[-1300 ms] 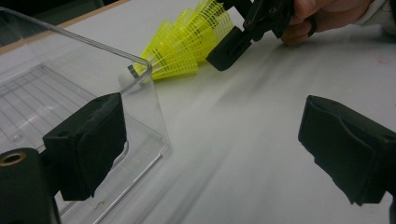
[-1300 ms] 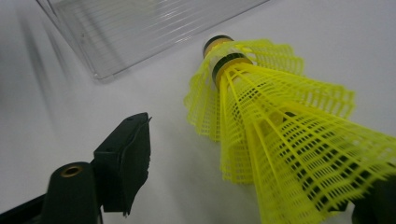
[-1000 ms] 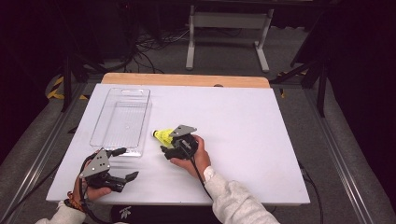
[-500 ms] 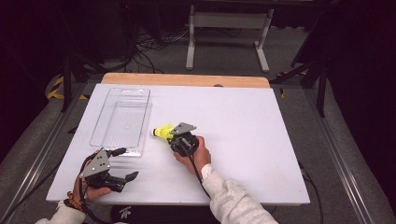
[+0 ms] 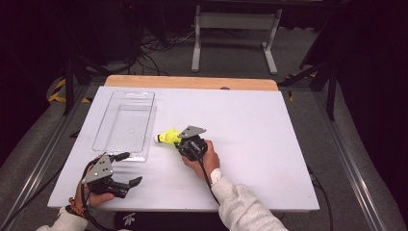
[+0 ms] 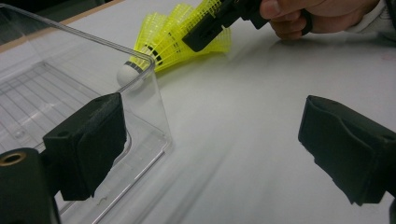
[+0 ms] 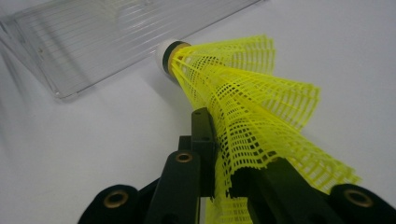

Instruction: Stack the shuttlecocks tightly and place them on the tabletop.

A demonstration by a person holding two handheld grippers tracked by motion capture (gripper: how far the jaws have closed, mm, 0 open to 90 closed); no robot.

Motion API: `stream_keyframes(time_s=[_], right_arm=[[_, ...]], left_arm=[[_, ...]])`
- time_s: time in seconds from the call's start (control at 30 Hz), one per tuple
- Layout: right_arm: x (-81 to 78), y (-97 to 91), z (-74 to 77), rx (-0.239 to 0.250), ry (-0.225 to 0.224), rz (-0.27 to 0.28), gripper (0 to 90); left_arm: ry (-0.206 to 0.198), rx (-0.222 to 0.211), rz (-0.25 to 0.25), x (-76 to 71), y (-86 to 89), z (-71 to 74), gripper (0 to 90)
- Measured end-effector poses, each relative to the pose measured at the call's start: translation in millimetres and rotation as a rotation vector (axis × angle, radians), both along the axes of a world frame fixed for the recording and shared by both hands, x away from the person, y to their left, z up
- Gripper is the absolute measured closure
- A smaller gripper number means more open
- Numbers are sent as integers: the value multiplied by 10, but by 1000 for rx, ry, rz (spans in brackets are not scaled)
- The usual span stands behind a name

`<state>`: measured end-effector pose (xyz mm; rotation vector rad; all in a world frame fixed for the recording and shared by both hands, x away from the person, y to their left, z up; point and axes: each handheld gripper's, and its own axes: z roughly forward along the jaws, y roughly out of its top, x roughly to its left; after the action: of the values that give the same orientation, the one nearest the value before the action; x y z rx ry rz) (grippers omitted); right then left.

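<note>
We work at a white desk [image 5: 250,144], with a clear plastic tray [image 5: 126,120] lying flat toward its left side. Near the desk's front-left corner our left gripper [image 5: 126,169] rests released, its jaws standing wide apart with nothing between them, one jaw close to the tray's near corner. Our right gripper [image 5: 180,140] has just been closing, and its jaws are now clenched on the mesh skirt of the yellow shuttlecock [image 7: 243,93]. The shuttlecock lies on the desk just beside the tray's right wall, its white cork tip pointing at the tray. The risk we see is in that skirt: it is thin and springy and already buckles between the jaws, so it could crush, or slip out when we lift. The cork could also catch on the tray's wall and tip it.
</note>
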<state>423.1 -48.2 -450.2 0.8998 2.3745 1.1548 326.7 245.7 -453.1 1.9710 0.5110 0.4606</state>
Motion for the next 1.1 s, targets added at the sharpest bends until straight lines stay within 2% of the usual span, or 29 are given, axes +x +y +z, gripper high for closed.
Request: stream_keyframes(time_s=[0.3, 0.4, 0.67, 1.1], right_arm=[[-37, -101, 17, 6, -4, 15, 865], [-54, -180, 30, 18, -5, 16, 877], [-63, -317, 37, 14, 0, 14, 880], [-111, -559, 134, 45, -14, 6, 882]], left_arm=[[-1, 1, 3, -1, -5, 0, 86], [0, 1, 3, 0, -4, -1, 86], [0, 2, 4, 0, -10, -1, 86], [-2, 2, 4, -2, -12, -1, 86]])
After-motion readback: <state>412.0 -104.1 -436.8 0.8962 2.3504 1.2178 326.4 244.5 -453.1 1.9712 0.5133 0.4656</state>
